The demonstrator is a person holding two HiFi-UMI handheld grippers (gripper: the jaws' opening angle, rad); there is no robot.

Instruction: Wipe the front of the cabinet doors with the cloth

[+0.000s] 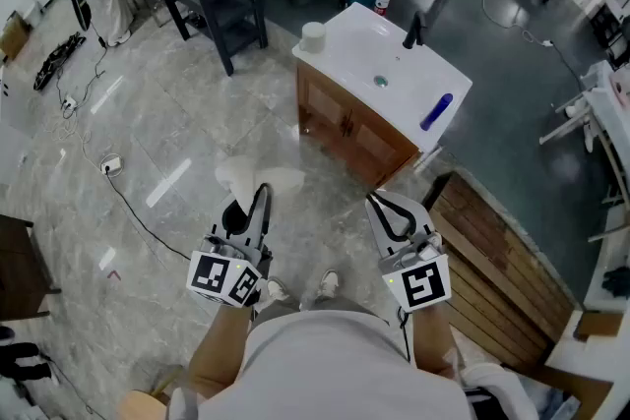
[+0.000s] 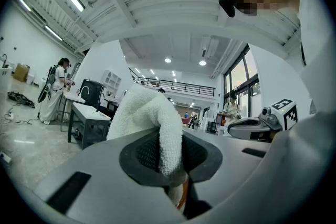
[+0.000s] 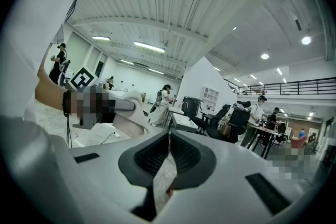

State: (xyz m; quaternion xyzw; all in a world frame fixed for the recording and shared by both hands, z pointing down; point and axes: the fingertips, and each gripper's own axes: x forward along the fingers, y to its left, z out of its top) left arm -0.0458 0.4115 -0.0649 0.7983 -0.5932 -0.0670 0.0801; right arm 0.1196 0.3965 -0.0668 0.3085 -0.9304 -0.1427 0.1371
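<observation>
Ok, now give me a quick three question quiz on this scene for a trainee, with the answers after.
1. True or false: the right gripper holds the cloth.
2. The blue object lies: A on a chair, B on the cabinet's white top, C in a bucket.
3. Is the cloth touching the cabinet doors yet?
Key: 1 false, the left gripper grips it; the right one is shut and empty. 2 B. 3 no, it is held well apart from them.
</observation>
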